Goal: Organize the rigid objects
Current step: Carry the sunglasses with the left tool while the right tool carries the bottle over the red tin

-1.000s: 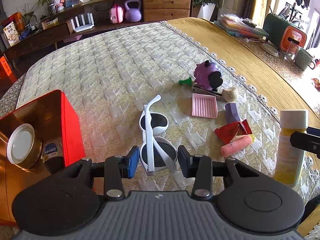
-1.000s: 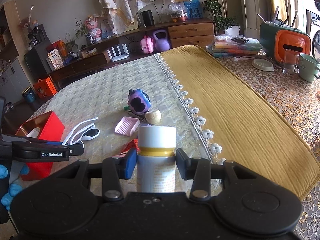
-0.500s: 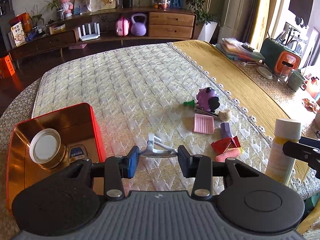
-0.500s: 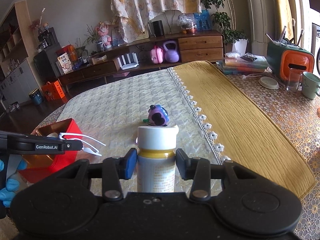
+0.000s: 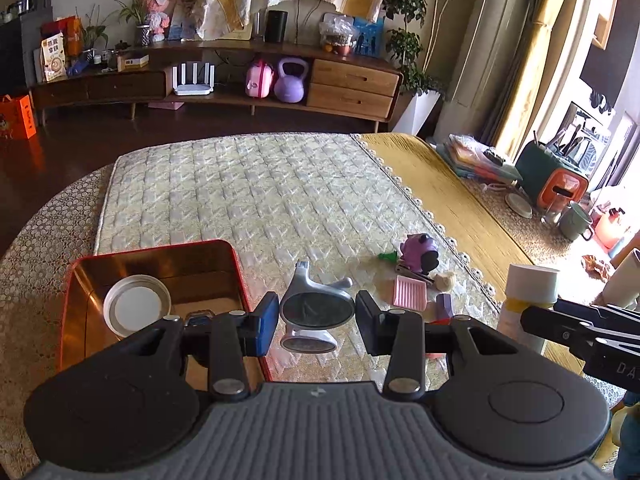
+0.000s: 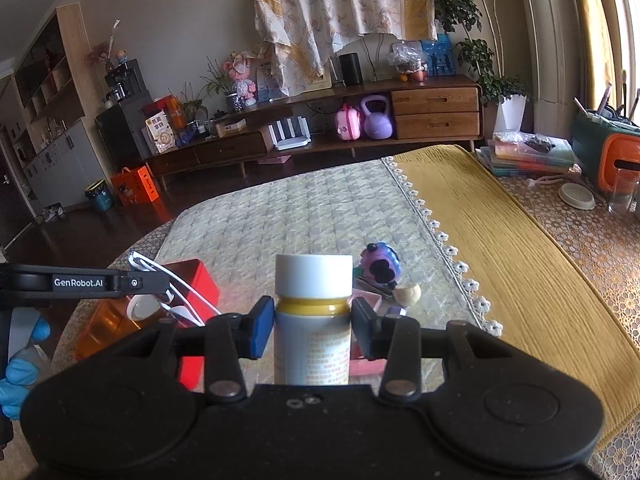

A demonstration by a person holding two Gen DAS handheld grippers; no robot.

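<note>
White plastic sunglasses (image 5: 316,308) hang between the pads of the left gripper (image 5: 317,322), which is clamped on them; a second ago they lay flat on the quilted cover (image 5: 248,200), and now they are up in the air, folded, one dark lens facing the camera and the other just below it. The gripper has risen and tipped, so more of the room shows behind the table. The red tin (image 5: 160,280) sits at lower left with a white lid (image 5: 137,306) inside; the gripper's arm hides the tin's near half and whatever lies beside the lid. Farther right, the purple toy (image 5: 420,254), the pink ridged tray (image 5: 410,292) and a small purple block (image 5: 444,306) stay on the cover. The bottle (image 5: 528,300) stands at the right edge, half covered by the right gripper's finger.

From the right wrist, the right gripper (image 6: 313,322) is closed on the white-capped bottle (image 6: 313,320), pads pressed to its neck below the yellow band. It too has come up since the earlier frame, and the bottle now blocks most of the small things behind it; only the purple toy (image 6: 380,266) and a beige lump (image 6: 407,294) show clearly. The print on the label is too blurred to read. At left the other gripper (image 6: 160,282) carries the sunglasses (image 6: 176,296) over the red tin (image 6: 200,284), with a blue-gloved hand (image 6: 22,360) cut off by the frame edge.
</note>
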